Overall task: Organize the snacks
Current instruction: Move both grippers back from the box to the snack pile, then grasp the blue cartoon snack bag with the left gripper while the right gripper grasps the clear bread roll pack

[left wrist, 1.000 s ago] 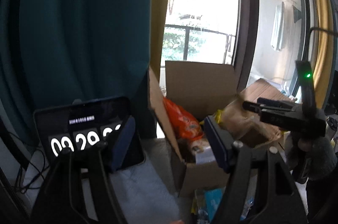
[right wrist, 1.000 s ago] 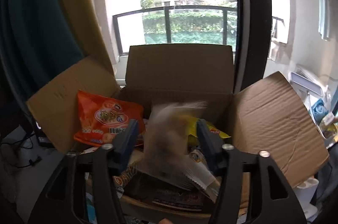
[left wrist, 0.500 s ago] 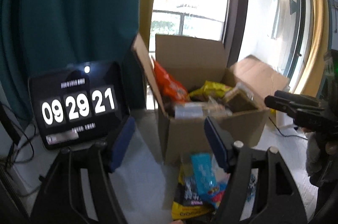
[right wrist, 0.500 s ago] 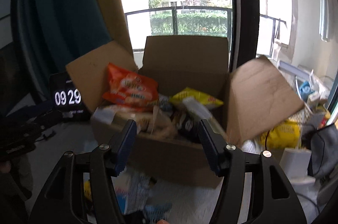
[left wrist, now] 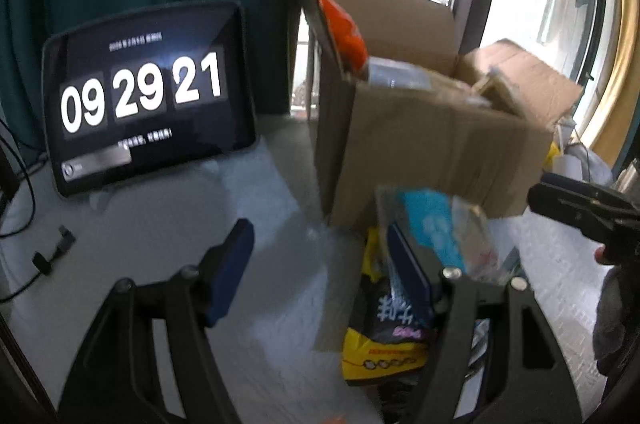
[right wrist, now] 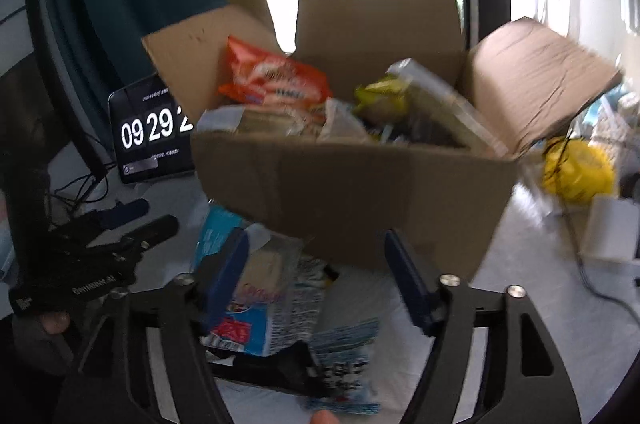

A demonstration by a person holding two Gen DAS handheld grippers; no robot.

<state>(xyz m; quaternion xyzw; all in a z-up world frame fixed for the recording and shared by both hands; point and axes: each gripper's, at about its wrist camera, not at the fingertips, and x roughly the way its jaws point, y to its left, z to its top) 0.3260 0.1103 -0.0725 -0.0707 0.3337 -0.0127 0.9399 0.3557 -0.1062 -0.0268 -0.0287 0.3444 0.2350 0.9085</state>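
1. My left jaws (left wrist: 320,264) are spread wide and hold nothing; they hang over the pale surface (left wrist: 168,224) in front of the clock screen (left wrist: 144,95)

2. My right jaws (right wrist: 316,276) are just as wide open and empty, aimed at the front wall of the cardboard box (right wrist: 360,191)

3. The box stands on the surface with its flaps up and is already heaped: an orange bag (right wrist: 276,79) leans at the left, a yellow packet (right wrist: 380,95) sits near the middle, and more wrappers lie blurred around them

4. The loose snacks are on the surface just in front of the box: a blue and white packet (right wrist: 256,288) lies by my right jaws' left finger, with a printed wrapper (right wrist: 344,356) beside it

5. From the left view a clear pouch with a blue label (left wrist: 436,228) and a yellow and black packet (left wrist: 384,328) sit in the same pile, partly behind my left jaws' right finger

6. I judge these packets light, soft and crinkly, with slick film that could slide out of a shallow pinch

7. I would take one by a flat sealed edge or across its narrow middle, closing gently so that the contents are not crushed

8. The box looks nearly full, so a new packet may have to lie on top
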